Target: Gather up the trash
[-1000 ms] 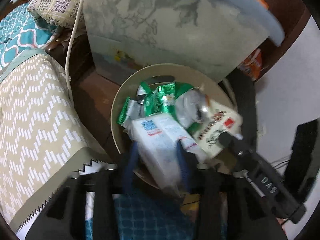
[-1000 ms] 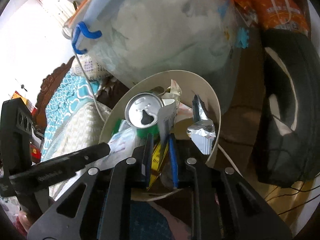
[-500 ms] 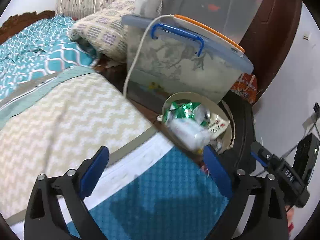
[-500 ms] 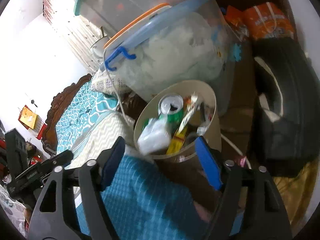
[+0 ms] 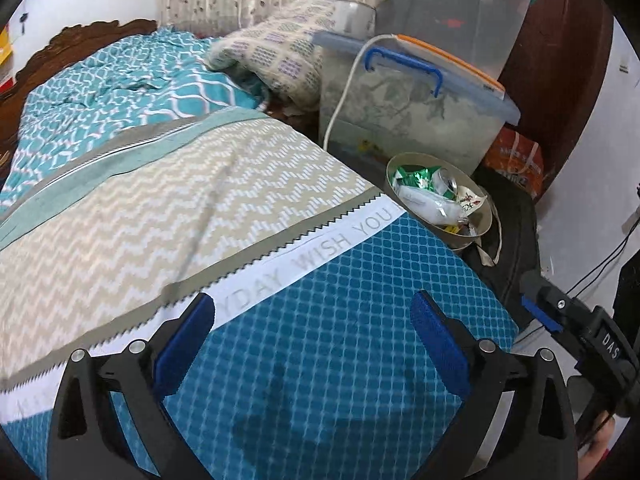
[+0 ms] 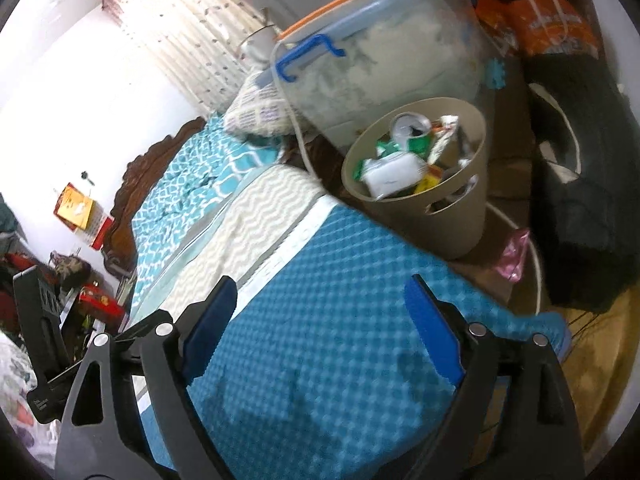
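Note:
A beige bin stands on the floor past the bed's corner. It holds a white packet, green wrappers, a drink can and a yellow wrapper. My left gripper hovers over the blue quilted bed cover, well short of the bin, open wide with nothing between its fingers. My right gripper also hangs above the cover, its jaws opening and empty, with the bin ahead and slightly right.
A clear storage box with a blue handle stands right behind the bin, and a white cable runs down its side. A black bag, an orange bag and a pink wrapper lie to the right.
Both grippers were shut on trash inside the bin: the left on the white packet, the right on a yellow wrapper. Both let go, opened, and drew back and up over the bed.

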`<state>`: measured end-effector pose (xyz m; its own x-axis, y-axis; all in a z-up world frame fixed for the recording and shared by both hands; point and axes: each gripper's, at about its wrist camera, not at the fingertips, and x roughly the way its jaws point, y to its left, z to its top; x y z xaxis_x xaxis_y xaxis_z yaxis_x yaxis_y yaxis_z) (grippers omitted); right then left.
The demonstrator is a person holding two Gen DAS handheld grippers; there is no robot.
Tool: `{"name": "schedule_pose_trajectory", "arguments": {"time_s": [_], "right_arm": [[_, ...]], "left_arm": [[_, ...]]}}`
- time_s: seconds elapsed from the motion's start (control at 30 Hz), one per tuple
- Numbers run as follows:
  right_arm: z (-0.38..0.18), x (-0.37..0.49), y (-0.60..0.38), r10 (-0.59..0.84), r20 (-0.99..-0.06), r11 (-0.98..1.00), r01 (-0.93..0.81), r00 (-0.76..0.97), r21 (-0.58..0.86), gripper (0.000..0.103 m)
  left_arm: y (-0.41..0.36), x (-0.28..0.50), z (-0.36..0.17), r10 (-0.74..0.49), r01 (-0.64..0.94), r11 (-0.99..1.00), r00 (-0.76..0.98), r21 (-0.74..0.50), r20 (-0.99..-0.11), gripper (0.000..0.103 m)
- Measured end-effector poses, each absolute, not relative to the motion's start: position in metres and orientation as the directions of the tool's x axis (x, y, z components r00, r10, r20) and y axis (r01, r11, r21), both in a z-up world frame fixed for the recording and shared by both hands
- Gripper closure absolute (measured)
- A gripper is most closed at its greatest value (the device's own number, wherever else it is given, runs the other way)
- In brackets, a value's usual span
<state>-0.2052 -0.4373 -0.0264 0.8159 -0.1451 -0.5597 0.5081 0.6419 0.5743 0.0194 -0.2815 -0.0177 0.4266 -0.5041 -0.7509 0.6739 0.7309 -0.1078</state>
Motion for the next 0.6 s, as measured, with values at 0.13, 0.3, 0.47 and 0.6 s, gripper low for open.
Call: {"name": "schedule_pose_trajectory", "arguments": {"time_s": [0.13, 0.3, 0.47, 0.6], "right_arm": [[-0.017, -0.206, -0.417, -0.14, -0.558, 0.669, 0.494, 0.818, 0.556, 0.016], [-0.004, -0.215, -0.397, -0.154, -0.536, 0.682, 0.482, 0.83, 0.55, 0.015], [0.004, -0.221, -0.38, -0.162, -0.524, 0.697, 0.473, 0.836, 0.539, 0.014], [0.008, -0.22, -0.373, -0.156, -0.536, 0.708, 0.472, 0.83, 0.525, 0.014]], "left_arm": [[-0.256, 0.005, -0.003, -0.515, 0.655, 0.748, 0.476, -0.103, -0.713, 0.009], [-0.236, -0.014, 0.007, -0.508, 0.648, 0.758, 0.522, -0.069, -0.685, 0.009], [-0.221, -0.026, 0.015, -0.527, 0.643, 0.761, 0.534, -0.087, -0.662, 0.009], [-0.21, -0.033, 0.022, -0.549, 0.638, 0.761, 0.537, -0.117, -0.641, 0.009]]}}
